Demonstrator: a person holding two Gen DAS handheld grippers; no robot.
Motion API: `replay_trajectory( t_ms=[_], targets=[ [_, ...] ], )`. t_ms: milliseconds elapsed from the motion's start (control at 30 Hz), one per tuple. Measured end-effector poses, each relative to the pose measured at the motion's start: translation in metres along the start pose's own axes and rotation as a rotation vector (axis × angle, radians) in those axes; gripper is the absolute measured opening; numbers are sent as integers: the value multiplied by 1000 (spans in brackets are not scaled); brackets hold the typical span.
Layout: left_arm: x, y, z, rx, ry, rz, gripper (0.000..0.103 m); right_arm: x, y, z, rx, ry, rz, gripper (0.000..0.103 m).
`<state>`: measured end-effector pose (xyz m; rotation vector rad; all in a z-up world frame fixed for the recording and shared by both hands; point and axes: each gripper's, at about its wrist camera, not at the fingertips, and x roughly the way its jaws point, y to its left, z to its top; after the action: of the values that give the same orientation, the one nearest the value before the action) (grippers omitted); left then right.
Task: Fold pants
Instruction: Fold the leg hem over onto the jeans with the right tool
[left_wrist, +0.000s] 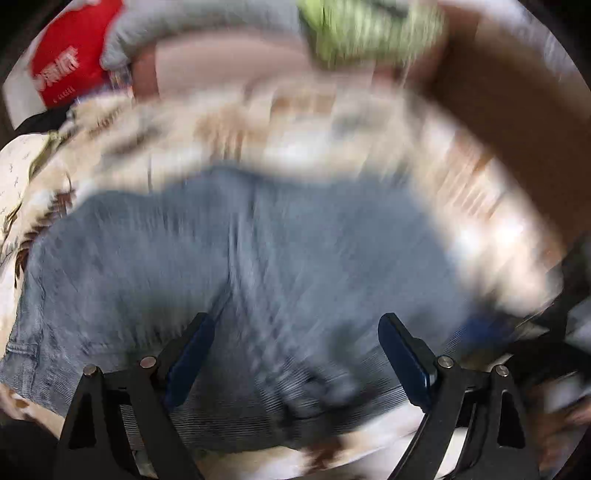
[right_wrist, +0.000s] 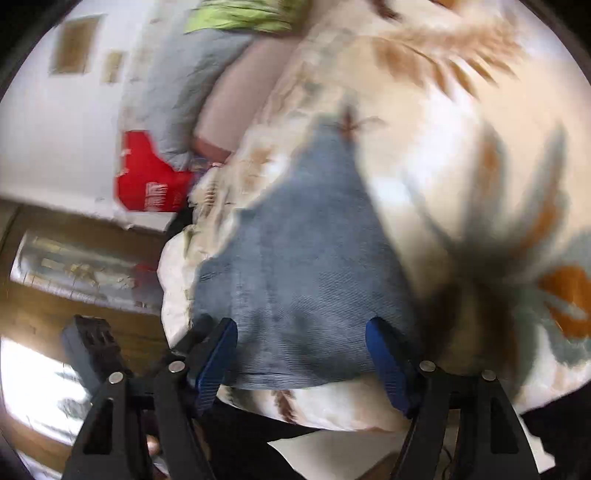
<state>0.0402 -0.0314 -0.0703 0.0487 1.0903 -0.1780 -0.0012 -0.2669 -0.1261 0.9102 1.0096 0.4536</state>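
My left tool (left_wrist: 295, 350) and right tool (right_wrist: 301, 350) gaped wide, empty, above the partly folded pants (right_wrist: 295, 258) on the bed (right_wrist: 461, 166).

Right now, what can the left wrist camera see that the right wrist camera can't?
Only the left wrist view shows the left tongs, open above the blue pants, and a brown blurred shape at upper right. Only the right wrist view shows the right tongs, open, a wooden floor and a white wall. Both show the pants, the leaf-print bedspread, a red bag and something green.
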Motion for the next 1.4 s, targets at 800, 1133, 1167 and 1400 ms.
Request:
replay_trajectory(
  t_ms=[800, 1133, 1167, 1400],
  targets=[
    [-12, 9, -25, 36, -124, -12, 93, 22, -16, 17, 220, 55, 113, 69],
    [4, -5, -31, 105, -132, -14, 93, 2, 43, 115, -118, -23, -194, 73],
    [4, -5, -31, 103, -132, -13, 93, 13, 39, 125, -126, 2, -225, 72],
    [7, -1, -32, 109, -161, -31, 93, 64, 33, 143, -242, 115, -341, 21]
  ],
)
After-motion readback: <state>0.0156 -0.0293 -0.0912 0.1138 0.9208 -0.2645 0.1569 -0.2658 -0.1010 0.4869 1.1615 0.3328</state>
